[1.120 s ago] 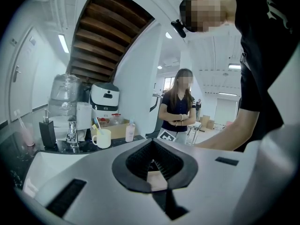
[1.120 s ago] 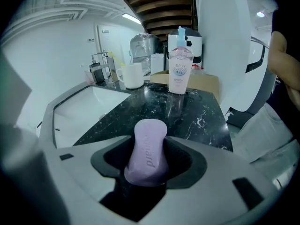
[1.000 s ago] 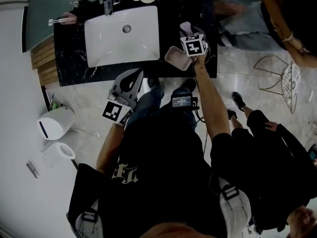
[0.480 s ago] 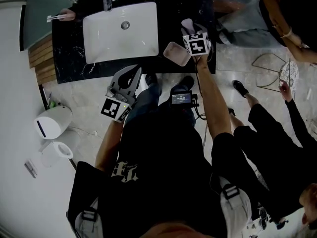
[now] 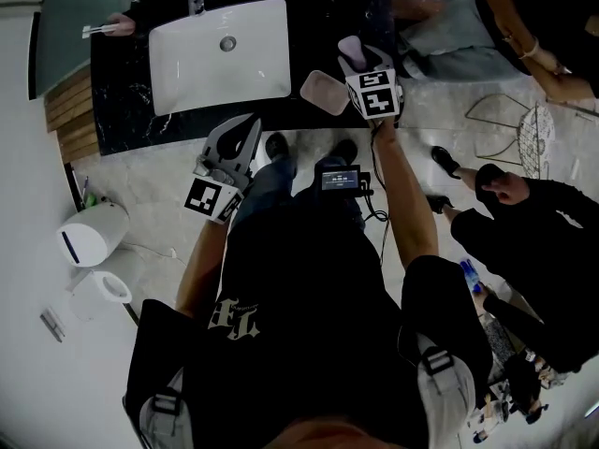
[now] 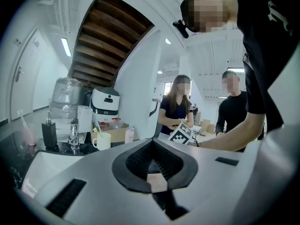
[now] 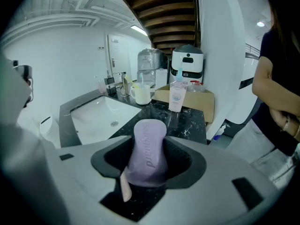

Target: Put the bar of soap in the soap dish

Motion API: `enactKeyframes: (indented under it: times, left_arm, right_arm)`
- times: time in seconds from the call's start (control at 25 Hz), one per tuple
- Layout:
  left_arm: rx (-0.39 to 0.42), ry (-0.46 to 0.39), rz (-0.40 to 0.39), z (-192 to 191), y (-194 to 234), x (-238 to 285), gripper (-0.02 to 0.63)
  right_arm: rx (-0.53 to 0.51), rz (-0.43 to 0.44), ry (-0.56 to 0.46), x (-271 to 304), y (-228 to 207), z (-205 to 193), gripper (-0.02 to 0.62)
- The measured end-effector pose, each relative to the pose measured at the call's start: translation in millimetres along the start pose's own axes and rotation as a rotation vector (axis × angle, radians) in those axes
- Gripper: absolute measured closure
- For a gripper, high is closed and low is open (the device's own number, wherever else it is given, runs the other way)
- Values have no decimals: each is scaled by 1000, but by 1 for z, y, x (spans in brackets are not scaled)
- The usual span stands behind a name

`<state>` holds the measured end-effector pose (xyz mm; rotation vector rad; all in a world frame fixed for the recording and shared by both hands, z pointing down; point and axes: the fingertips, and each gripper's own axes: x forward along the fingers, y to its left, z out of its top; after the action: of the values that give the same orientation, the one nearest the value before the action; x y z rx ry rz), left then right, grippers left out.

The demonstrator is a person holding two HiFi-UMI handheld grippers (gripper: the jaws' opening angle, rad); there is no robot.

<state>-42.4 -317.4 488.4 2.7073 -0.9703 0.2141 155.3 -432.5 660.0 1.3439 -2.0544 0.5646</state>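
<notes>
We are clamping the right gripper [image 7: 149, 162] on the bar of soap [image 7: 149, 139], which we judge light, stiff and likely slippery, near the soap dish [image 5: 325, 92] at the counter [image 5: 122, 110]'s front edge. The left gripper [image 6: 153, 165] is hanging closed, empty.

We see a black marble counter [image 5: 122, 92] with a white sink [image 5: 187, 64] set in it, standing on a pale marble floor [image 5: 140, 185]. A dark wooden stair underside [image 6: 112, 46] slants overhead between white walls [image 7: 65, 64]. A strip light [image 6: 65, 47] glows on the ceiling. A wire chair [image 5: 529, 148] stands well apart from the counter.
</notes>
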Motion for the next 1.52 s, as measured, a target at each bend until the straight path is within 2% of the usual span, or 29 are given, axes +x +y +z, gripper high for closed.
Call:
enactKeyframes:
  times: [0.32, 0.96, 1.08, 1.24, 1.36, 1.52]
  left_arm:
    - [4, -20, 7, 0, -6, -12, 598]
    - [3, -13, 58, -9, -11, -37, 598]
    - [11, -25, 66, -8, -7, -33, 598]
    - [-6, -5, 68, -15, -14, -45, 598]
    - [1, -20, 70, -11, -11, -39, 598]
    - [4, -28, 66, -10, -13, -41, 598]
  right_arm:
    - [-79, 90, -7, -16, 45, -14, 374]
    - [-297, 304, 122, 15, 108, -80, 373]
    - [-318, 316, 119, 27, 103, -75, 373]
    - [-347, 325, 144, 25, 115, -92, 373]
    - [-383, 317, 139, 31, 110, -83, 373]
    - [-380, 321, 121, 21, 114, -80, 373]
